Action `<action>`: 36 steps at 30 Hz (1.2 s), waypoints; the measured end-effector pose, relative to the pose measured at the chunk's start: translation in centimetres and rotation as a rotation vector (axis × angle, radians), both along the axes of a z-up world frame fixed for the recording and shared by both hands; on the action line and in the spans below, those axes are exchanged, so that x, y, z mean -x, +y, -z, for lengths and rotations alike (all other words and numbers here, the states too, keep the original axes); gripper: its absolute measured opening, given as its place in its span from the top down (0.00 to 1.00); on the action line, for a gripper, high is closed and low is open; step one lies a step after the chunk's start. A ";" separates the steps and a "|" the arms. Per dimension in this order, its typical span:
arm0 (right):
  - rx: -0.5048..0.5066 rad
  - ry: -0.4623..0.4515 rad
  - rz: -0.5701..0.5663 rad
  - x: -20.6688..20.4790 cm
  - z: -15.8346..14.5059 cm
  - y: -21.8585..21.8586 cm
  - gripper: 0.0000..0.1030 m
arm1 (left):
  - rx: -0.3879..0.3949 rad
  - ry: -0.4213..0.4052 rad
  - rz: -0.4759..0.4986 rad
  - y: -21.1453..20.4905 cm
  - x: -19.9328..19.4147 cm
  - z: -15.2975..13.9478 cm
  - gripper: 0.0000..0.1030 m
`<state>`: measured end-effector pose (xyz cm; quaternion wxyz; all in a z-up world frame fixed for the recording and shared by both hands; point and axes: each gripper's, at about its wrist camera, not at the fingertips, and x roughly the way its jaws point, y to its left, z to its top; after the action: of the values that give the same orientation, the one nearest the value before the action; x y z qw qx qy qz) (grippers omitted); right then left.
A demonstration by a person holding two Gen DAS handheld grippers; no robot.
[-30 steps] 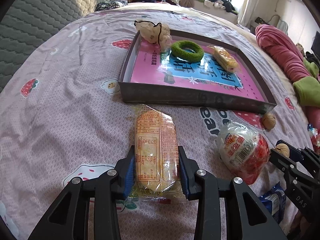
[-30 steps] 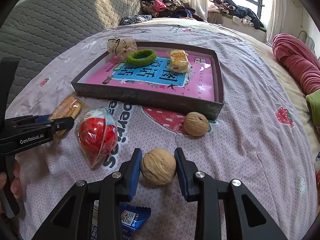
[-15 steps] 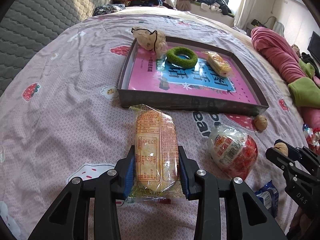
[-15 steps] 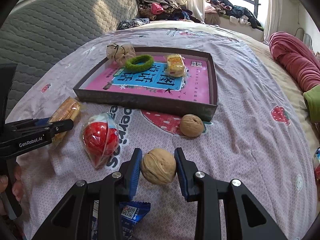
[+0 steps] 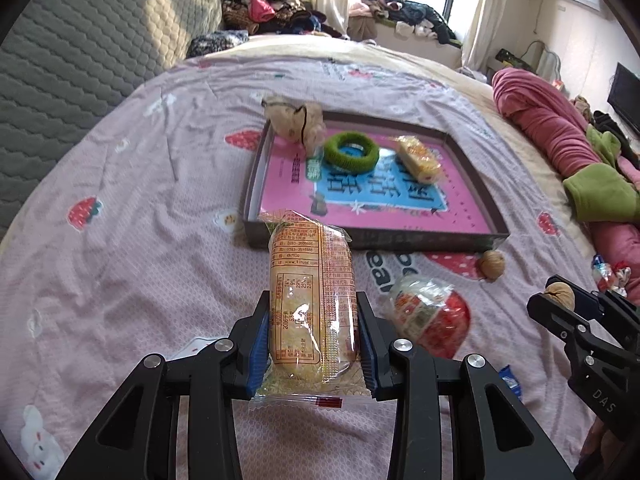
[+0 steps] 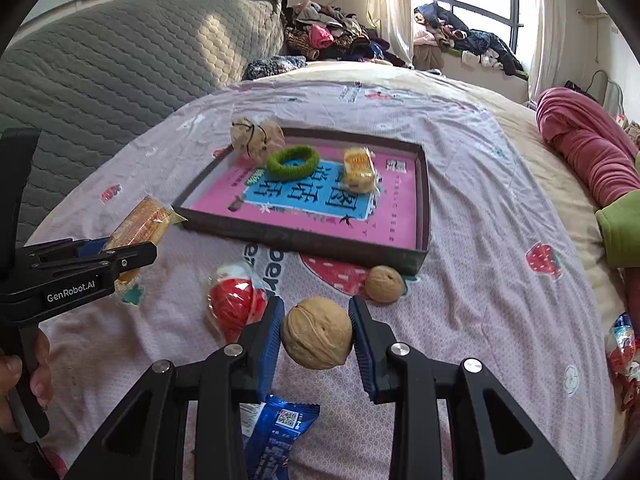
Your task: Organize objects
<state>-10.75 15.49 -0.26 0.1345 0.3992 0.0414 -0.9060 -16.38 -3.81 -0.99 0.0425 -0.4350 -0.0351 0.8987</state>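
My left gripper (image 5: 312,336) is shut on a long wrapped bread snack (image 5: 310,300), held above the bedsheet and short of the dark tray (image 5: 376,238). My right gripper (image 6: 316,334) is shut on a walnut (image 6: 316,332), lifted off the sheet. A second walnut (image 6: 384,284) lies just before the tray's (image 6: 304,240) near wall. Between the grippers rests a red ball in a plastic bag (image 6: 236,304). Inside the tray lie a green ring (image 6: 292,162), a small yellow wrapped cake (image 6: 360,168) and a beige pouch (image 6: 256,138) at its far left corner.
A blue snack packet (image 6: 276,432) lies under the right gripper. Rolled pink and green bedding (image 5: 560,140) lines the right side, with small wrapped sweets (image 6: 622,344) beside it. A grey quilted headboard (image 6: 120,60) stands at the left. A hand (image 6: 24,372) holds the left gripper's handle.
Both grippers have risen off the sheet with the snack and the walnut still clamped. The tray and the loose items look farther below and smaller.
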 end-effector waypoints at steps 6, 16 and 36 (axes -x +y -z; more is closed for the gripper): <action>0.019 0.042 -0.003 -0.6 -2.5 0.1 0.67 | 0.013 0.035 0.006 0.4 -1.2 -2.5 0.62; 0.018 0.128 -0.001 -1.2 -7.6 0.8 0.67 | 0.024 0.107 0.026 1.6 -2.2 -6.6 0.62; 0.024 0.243 -0.010 1.3 -14.2 0.3 0.67 | 0.071 0.204 0.051 4.3 0.6 -12.2 0.62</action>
<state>-12.05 15.83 13.92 0.1376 0.2845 0.0486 -0.9475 -17.01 0.47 11.24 0.0532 -0.3432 0.0124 0.9377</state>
